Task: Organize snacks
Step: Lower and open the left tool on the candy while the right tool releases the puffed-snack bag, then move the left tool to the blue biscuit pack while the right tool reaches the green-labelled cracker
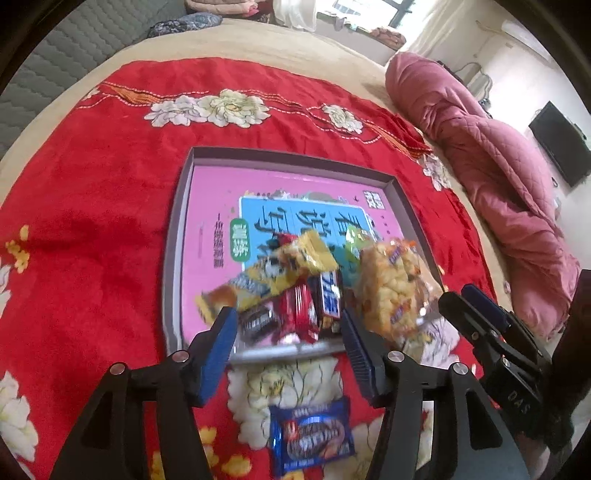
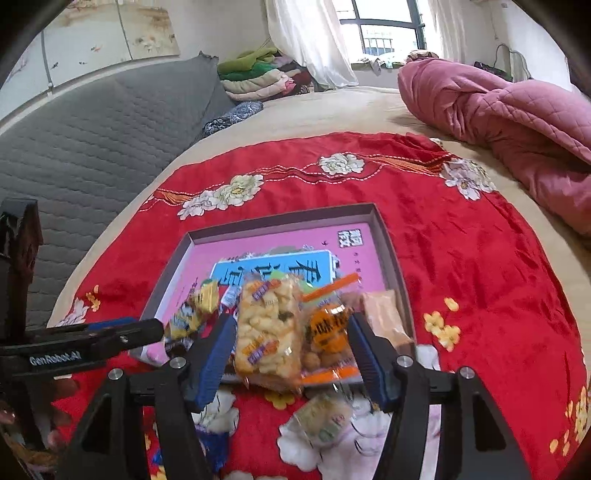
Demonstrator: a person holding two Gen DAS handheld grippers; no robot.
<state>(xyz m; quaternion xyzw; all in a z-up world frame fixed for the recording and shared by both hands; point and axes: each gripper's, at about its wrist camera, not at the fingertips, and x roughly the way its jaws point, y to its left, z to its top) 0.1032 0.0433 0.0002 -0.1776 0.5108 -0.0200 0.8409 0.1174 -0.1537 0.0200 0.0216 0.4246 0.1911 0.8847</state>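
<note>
Red floral bedspread (image 1: 92,206) under a grey tray (image 1: 173,236) of blurred bright snack packets (image 1: 295,280), left claw (image 1: 288,332) and right claw (image 2: 291,347) both released.

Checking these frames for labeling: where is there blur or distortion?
Left wrist view: snack pile motion-smeared, tray and red cloth sharper, fisheye bends the edges. Right wrist view: puffed-snack pack slightly soft, window bright.

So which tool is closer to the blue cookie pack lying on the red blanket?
Left. The left tool hangs right above the blue cookie pack, which lies just outside the tray. The right tool is off to its side, over the puffed rice bar.
</note>
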